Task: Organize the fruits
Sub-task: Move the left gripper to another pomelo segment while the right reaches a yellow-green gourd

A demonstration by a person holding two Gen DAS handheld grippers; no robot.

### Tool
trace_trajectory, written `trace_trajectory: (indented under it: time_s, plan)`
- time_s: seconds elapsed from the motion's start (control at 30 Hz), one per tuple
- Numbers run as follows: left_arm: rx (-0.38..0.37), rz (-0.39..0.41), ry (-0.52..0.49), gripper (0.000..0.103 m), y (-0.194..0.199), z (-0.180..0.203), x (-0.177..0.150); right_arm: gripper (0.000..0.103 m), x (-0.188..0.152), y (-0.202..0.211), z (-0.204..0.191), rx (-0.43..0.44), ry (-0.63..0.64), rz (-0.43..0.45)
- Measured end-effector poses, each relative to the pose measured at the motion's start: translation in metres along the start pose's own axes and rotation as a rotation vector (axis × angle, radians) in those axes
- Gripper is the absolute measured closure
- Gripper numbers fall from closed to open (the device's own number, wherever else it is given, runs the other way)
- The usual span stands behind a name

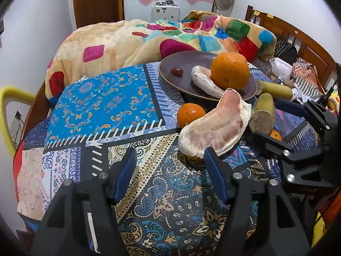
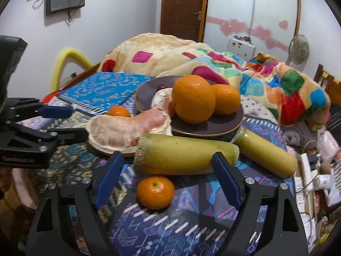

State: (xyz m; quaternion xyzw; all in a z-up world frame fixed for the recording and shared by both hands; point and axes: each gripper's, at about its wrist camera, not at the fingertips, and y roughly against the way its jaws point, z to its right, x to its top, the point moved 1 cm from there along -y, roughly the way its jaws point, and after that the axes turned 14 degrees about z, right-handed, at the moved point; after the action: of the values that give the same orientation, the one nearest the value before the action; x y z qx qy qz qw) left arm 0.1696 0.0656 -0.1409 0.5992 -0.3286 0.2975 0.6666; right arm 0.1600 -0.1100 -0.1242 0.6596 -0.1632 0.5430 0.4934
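Right wrist view: two oranges point(image 2: 192, 98) sit on the plate point(image 2: 213, 128) (mid-bed); a mandarin point(image 2: 155, 192), pomelo segment point(image 2: 127, 132) and cane pieces point(image 2: 183, 155) remain loose. Both grippers, left gripper point(image 1: 170, 162) and right gripper point(image 2: 167, 166), are spread, empty.

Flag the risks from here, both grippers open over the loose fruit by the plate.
1. The small mandarin sits between the right gripper fingers, free on soft bedding; a nudge may roll it.
2. The pomelo wedge leans on another mandarin by the plate; lifting it may tear it or shift that fruit.
3. The plate's large oranges may roll if the cane pieces bump it.
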Motion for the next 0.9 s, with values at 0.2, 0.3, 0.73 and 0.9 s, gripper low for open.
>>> trace_trajectory:
  time_s: [0.2, 0.3, 0.73, 0.9]
  plan:
    - [-0.025, -0.011, 0.004, 0.033, -0.003, 0.004, -0.001, 0.022, -0.001, -0.002, 0.0, -0.051, 0.038, 0.016]
    - [-0.039, -0.019, 0.011, 0.032, -0.005, 0.008, 0.0, 0.035, 0.0, 0.004, -0.002, -0.034, 0.05, 0.033]
    - [-0.085, -0.022, -0.013, 0.03, -0.025, 0.034, 0.005, 0.076, -0.009, 0.032, 0.025, 0.096, -0.083, -0.01]
    - [-0.066, -0.026, -0.045, 0.027, -0.035, 0.043, 0.005, 0.076, -0.013, 0.038, 0.036, 0.088, -0.105, -0.004]
